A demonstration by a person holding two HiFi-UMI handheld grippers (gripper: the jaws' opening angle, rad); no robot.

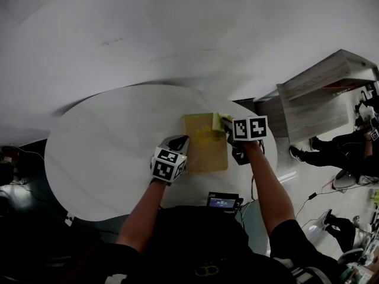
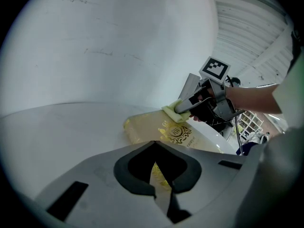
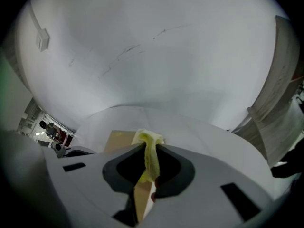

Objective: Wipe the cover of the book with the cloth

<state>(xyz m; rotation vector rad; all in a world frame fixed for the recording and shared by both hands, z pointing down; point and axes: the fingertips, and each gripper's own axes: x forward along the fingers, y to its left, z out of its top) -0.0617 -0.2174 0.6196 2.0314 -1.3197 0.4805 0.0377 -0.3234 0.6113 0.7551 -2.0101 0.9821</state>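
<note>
Book (image 1: pixel 204 144) lies flat on the white round table (image 1: pixel 100 141), right of centre, long side running away from me. Tan/yellow cover is up. L gripper view shows a gold emblem (image 2: pixel 179 133) on the cover.

Cloth (image 1: pixel 220 121) is pale yellow and bunched, sitting on the book's far right corner. It's pinched in the right gripper (image 1: pixel 228 126). In R gripper view the jaws are clamped on it, w/ a strip of cloth (image 3: pixel 151 156) running up between them and a wad poking out past the tips. Book (image 3: pixel 118 139) shows just beyond it. From the L gripper view I see the same thing side-on: right gripper (image 2: pixel 186 107) pressing cloth (image 2: pixel 171 112) down onto the book (image 2: pixel 147 127).

Left gripper (image 1: pixel 179 142) sits at the book's left long edge, tips over the cover. Its jaws are brought together w/ only a thin slit, nothing held between them. Cover shows through that slit (image 2: pixel 156 172). Can't confirm the tips actually touch the book.

Farther out: small lit screen (image 1: pixel 222 202) at the table's near edge by my body, wood-grain shelf unit (image 1: pixel 320 93) off to the right, and a seated person (image 1: pixel 337 152) beyond it.
</note>
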